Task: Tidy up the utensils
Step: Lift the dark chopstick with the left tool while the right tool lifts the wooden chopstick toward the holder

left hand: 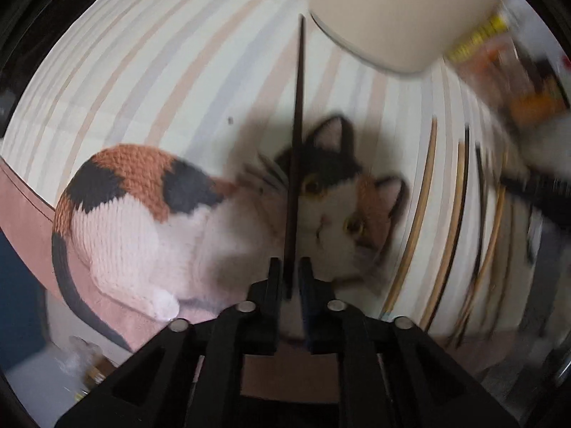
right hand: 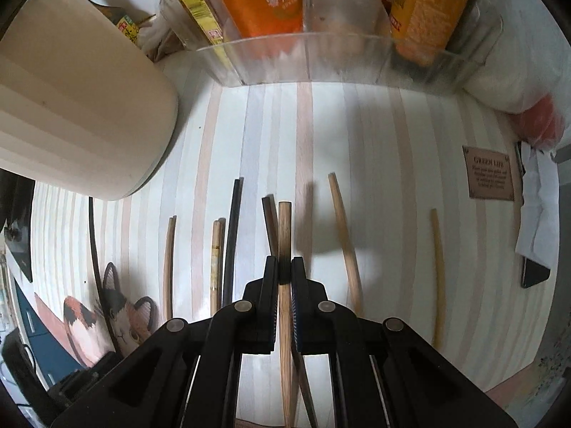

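In the left wrist view a thin black chopstick [left hand: 295,149] lies on the striped mat [left hand: 142,82], across its knitted cat picture [left hand: 150,214]. My left gripper [left hand: 289,271] points down over the chopstick's near end. The stick runs between its fingers with a slim gap on each side, so the gripper is open. In the right wrist view my right gripper [right hand: 284,271] is shut on a light wooden chopstick [right hand: 284,228], held just above the mat [right hand: 385,135]. A dark brown chopstick [right hand: 269,221] lies right beside it.
Several more chopsticks lie in a row on the mat: wooden ones [right hand: 344,239], [right hand: 437,271], [right hand: 169,264] and a black one [right hand: 232,235]. A cream container [right hand: 82,107] stands at the left. A clear organizer [right hand: 321,60] with cartons stands behind. A phone [right hand: 533,273] lies at the right edge.
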`<state>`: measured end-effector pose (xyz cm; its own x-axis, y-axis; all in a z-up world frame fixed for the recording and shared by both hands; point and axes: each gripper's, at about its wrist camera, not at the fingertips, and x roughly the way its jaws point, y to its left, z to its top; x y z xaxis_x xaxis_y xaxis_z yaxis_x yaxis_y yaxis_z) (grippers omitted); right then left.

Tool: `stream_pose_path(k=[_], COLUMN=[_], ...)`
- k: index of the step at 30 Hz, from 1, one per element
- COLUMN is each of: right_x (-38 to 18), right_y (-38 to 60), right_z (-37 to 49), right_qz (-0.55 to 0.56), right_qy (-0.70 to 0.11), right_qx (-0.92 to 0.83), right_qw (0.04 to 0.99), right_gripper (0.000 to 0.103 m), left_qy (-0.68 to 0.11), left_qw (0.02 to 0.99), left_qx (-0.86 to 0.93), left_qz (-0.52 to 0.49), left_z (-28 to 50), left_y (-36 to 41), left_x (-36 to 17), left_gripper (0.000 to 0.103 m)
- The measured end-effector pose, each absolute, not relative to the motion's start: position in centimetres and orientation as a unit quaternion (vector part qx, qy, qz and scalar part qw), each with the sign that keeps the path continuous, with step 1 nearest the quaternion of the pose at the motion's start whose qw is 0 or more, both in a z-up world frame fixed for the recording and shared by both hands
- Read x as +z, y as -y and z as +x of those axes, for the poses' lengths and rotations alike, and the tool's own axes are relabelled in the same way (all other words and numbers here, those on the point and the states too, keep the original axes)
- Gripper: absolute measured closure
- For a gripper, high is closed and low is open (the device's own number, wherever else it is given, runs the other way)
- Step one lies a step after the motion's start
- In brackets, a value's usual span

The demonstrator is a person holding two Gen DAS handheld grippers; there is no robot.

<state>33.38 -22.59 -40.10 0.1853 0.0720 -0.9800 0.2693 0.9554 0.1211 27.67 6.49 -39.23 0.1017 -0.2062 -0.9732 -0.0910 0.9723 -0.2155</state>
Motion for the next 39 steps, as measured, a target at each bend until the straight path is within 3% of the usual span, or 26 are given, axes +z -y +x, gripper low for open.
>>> stream_pose_path(k=[2, 6, 14, 16, 17, 18, 25, 39], right_x=[-40.2, -40.2, -40.9, -41.2, -41.3, -41.3, -41.0, -34.3], right_y=[22.8, 23.2, 23.4, 23.6, 23.6, 23.6, 22.4, 21.7], right_z=[33.3, 33.3, 34.2, 34.5, 34.4, 34.4, 33.9, 32.9], right_qz=[0.142, 0.143, 0.163, 0.168, 0.170, 0.169, 0.165, 0.172], right_qy=[-0.634, -0.632, -0.638, -0.639, -0.640, -0.640, -0.632, -0.572], right_qx=[-0.066, -0.068, -0.083, -0.087, -0.088, -0.089, -0.078, -0.040], right_qw=[0.757, 0.758, 0.748, 0.745, 0.744, 0.744, 0.753, 0.801], right_gripper=[0.096, 0.096, 0.096, 0.096, 0.096, 0.096, 0.096, 0.096], left_qy=[-0.653, -0.636, -0.643, -0.646, -0.642, -0.642, -0.630, -0.550], left_qw=[0.748, 0.765, 0.764, 0.762, 0.765, 0.765, 0.774, 0.830], left_qx=[-0.028, -0.020, -0.036, -0.045, -0.046, -0.048, -0.061, -0.064], left_qz=[-0.110, -0.099, 0.025, 0.025, 0.025, 0.021, 0.004, -0.059], left_z=[29.3, 33.7, 38.1, 38.1, 37.8, 38.0, 35.3, 29.0], left_y=[-6.5, -6.2, -2.7, -2.4, -2.1, -2.0, -3.8, -5.5], left_x=[-38.6, -38.0, -39.8, -39.7, -39.5, -39.5, -38.3, -29.4], left_gripper=[0.059, 0.059, 0.058, 0.067, 0.097, 0.099, 0.100, 0.100])
